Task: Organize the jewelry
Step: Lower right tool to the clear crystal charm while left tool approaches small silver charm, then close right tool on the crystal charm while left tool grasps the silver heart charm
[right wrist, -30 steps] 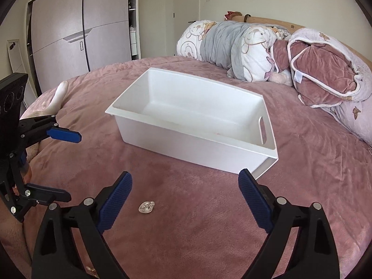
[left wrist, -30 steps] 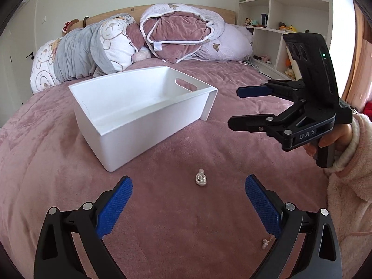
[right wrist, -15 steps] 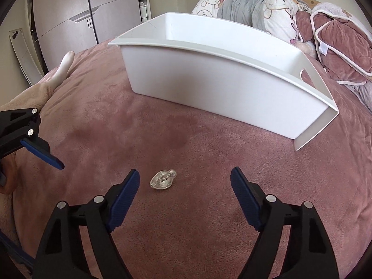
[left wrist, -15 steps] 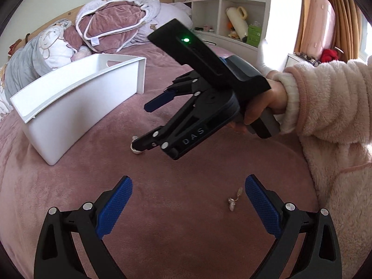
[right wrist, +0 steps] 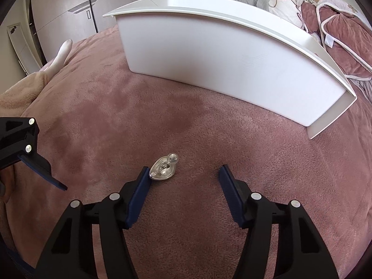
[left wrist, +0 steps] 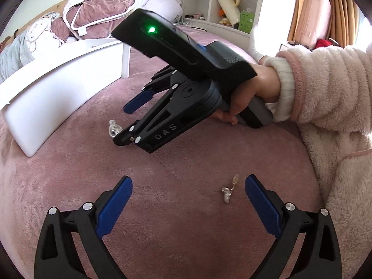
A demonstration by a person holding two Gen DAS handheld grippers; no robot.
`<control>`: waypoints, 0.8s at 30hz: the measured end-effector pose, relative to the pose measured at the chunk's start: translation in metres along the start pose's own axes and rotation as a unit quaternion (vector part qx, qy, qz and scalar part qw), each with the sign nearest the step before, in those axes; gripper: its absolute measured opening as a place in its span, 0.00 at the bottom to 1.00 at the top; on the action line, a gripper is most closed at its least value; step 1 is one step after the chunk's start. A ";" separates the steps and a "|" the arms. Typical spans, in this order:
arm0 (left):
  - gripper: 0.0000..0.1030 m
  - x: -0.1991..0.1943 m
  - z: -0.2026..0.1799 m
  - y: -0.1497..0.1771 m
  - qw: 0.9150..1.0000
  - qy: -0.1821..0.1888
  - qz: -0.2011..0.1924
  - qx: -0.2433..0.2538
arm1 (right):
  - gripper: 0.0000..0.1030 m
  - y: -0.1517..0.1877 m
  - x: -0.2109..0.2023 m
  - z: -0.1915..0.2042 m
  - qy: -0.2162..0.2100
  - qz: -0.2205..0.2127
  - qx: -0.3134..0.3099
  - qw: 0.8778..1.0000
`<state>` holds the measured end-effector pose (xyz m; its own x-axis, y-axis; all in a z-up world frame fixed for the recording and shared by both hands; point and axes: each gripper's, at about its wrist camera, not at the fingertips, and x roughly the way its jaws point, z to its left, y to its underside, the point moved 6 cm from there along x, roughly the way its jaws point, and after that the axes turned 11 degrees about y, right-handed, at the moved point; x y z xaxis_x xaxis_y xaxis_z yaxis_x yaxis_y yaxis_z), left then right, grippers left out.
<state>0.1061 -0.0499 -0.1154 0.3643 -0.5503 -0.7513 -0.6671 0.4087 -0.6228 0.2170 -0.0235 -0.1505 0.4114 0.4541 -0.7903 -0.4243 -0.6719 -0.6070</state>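
A small silver heart-shaped pendant (right wrist: pixel 163 170) lies on the pink bedspread, just ahead of my right gripper (right wrist: pixel 183 174), close to its left finger. The right gripper is open and low over the bed; it also shows in the left wrist view (left wrist: pixel 125 125), with the pendant (left wrist: pixel 114 129) by its tip. A small pearl earring (left wrist: pixel 229 190) lies between the fingers of my open left gripper (left wrist: pixel 188 188), nearer the right finger. The white bin (right wrist: pixel 232 53) stands behind the pendant.
Pillows and a rolled quilt (left wrist: pixel 102 11) lie at the head of the bed. White shelves (left wrist: pixel 223 2) stand to the right, wardrobes (right wrist: pixel 76 7) to the left. The person's fluffy sleeve (left wrist: pixel 325 97) is at the right. The left gripper's finger (right wrist: pixel 44 169) shows at the right view's left edge.
My right gripper has dropped and moved forward to the pendant, its jaws narrowing a little. My left gripper has moved closer to the earring, which now lies between its fingers.
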 end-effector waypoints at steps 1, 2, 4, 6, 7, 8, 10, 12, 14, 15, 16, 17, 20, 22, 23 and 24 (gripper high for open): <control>0.95 0.000 -0.004 0.000 1.000 0.002 -0.002 0.008 | 0.51 0.000 0.000 -0.001 0.001 -0.001 0.002 1.000; 0.95 0.001 -0.008 0.000 1.000 -0.001 -0.001 0.019 | 0.45 0.001 0.000 -0.002 0.000 -0.001 0.004 1.000; 0.95 0.007 -0.016 0.002 0.999 -0.008 0.006 0.037 | 0.38 0.002 0.001 -0.005 0.000 -0.001 0.009 1.000; 0.95 0.013 -0.022 0.002 0.999 -0.008 0.010 0.044 | 0.34 0.002 0.002 -0.007 -0.003 0.000 0.017 1.000; 0.95 0.015 -0.024 0.003 0.999 -0.009 0.010 0.045 | 0.33 0.003 0.002 -0.009 -0.004 0.001 0.021 1.000; 0.95 0.017 -0.026 0.002 0.999 -0.010 0.010 0.045 | 0.32 0.003 0.002 -0.011 -0.005 0.001 0.023 1.000; 0.95 0.019 -0.025 0.002 0.999 -0.018 0.009 0.043 | 0.31 0.004 0.002 -0.013 -0.003 0.001 0.025 1.000; 0.89 0.021 -0.024 0.003 0.999 -0.022 0.008 0.037 | 0.28 0.004 0.002 -0.014 0.000 0.001 0.028 1.000; 0.74 0.024 -0.020 0.004 0.999 -0.027 0.017 0.028 | 0.27 0.003 0.001 -0.014 -0.001 -0.002 0.027 1.000; 0.71 0.026 -0.018 0.005 0.999 -0.026 0.023 0.023 | 0.27 0.002 0.000 -0.012 -0.001 -0.006 0.021 1.000; 0.71 0.026 -0.017 0.007 0.999 -0.025 0.025 0.020 | 0.32 0.001 -0.001 -0.010 -0.003 -0.007 0.015 1.000; 0.71 0.027 -0.016 0.007 0.999 -0.026 0.026 0.021 | 0.37 0.000 -0.001 -0.007 -0.002 -0.008 0.008 1.000; 0.67 0.027 -0.015 0.008 0.999 -0.026 0.028 0.025 | 0.43 -0.003 0.001 -0.003 0.006 -0.011 -0.005 1.000; 0.64 0.028 -0.015 0.009 0.999 -0.027 0.032 0.027 | 0.44 -0.007 0.004 -0.003 0.005 -0.011 -0.003 1.000; 0.63 0.029 -0.015 0.010 0.999 -0.029 0.034 0.028 | 0.43 -0.008 0.006 -0.004 0.005 -0.011 -0.003 1.000; 0.63 0.030 -0.015 0.010 0.998 -0.030 0.036 0.028 | 0.43 -0.010 0.007 -0.004 0.007 -0.011 -0.005 1.000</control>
<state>0.1002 -0.0728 -0.1410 0.3557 -0.4734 -0.8059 -0.6560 0.4877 -0.5760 0.2272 -0.0156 -0.1495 0.4312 0.4608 -0.7757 -0.4077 -0.6674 -0.6231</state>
